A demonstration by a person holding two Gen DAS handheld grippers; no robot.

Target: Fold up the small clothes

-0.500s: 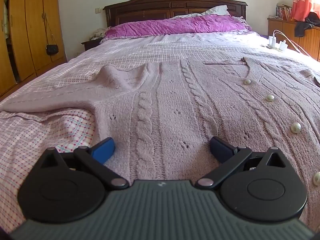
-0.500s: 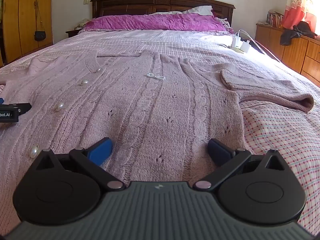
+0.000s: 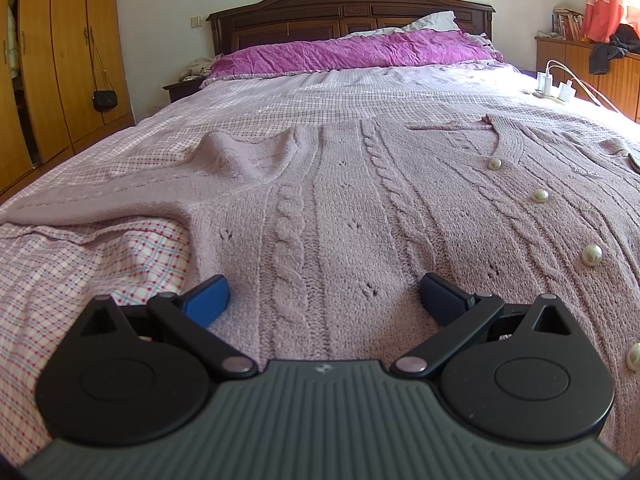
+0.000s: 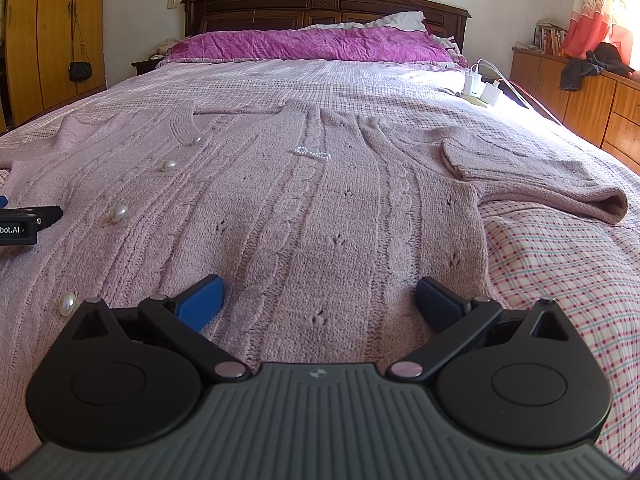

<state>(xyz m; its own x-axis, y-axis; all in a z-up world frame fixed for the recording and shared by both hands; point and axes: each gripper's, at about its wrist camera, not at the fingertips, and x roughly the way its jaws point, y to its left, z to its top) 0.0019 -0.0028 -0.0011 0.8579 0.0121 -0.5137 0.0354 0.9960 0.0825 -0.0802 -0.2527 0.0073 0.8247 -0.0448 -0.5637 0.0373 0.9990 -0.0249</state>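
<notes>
A pale pink cable-knit cardigan (image 3: pixel 360 208) (image 4: pixel 312 216) with pearl buttons (image 3: pixel 591 255) lies spread flat, front up, on the bed. Its left sleeve (image 3: pixel 132 196) stretches out to the left; its right sleeve (image 4: pixel 536 180) lies folded toward the right. My left gripper (image 3: pixel 324 300) hovers low over the hem on the cardigan's left half, open, blue pads (image 3: pixel 208 300) wide apart with nothing between them. My right gripper (image 4: pixel 318 300) is likewise open over the hem of the right half. The left gripper's side (image 4: pixel 20 224) shows at the left edge of the right wrist view.
The bed carries a pink checked sheet (image 4: pixel 568 276) (image 3: pixel 80 264), a magenta pillow (image 3: pixel 352 52) and a dark wooden headboard (image 3: pixel 352 12). White chargers with cables (image 4: pixel 480 88) lie near the right edge. Wooden wardrobes (image 3: pixel 60 60) stand left, a dresser (image 4: pixel 580 92) right.
Both grippers have crept slightly forward and lower over the hem. The cardigan lies as before.
</notes>
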